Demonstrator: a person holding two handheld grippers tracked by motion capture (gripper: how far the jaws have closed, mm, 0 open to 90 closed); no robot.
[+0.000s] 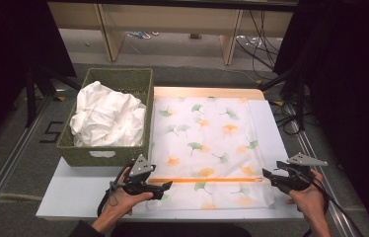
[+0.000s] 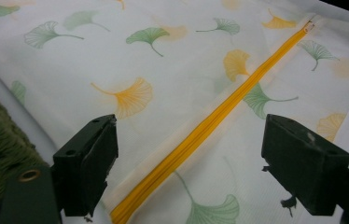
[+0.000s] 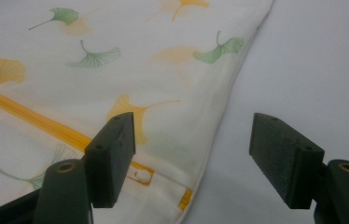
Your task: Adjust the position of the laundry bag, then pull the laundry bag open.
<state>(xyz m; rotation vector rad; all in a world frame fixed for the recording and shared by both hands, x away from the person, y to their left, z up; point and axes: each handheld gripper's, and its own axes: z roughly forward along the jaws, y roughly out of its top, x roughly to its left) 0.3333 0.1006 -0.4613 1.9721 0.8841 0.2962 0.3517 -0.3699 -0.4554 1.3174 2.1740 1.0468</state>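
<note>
A white fabric cover (image 1: 207, 143) printed with green and orange ginkgo leaves lies flat on the white board (image 1: 74, 192). An orange zipper (image 1: 204, 179) runs across it near the front edge. My left gripper (image 1: 167, 186) is over the zipper's left end. In the left gripper view it (image 2: 189, 135) is open, its jaws straddling the zipper (image 2: 238, 100) without touching it. My right gripper (image 1: 270, 169) is at the cover's right edge. In the right gripper view it (image 3: 193, 128) is open above the cover's hem, and the zipper pull (image 3: 141, 174) lies beside its left jaw.
A green woven basket (image 1: 118, 79) with crumpled white cloth (image 1: 106, 116) in it stands at the board's back left, touching the cover's left side. Bare board shows to the right of the cover (image 3: 298, 60). Floor, cables and table legs lie beyond.
</note>
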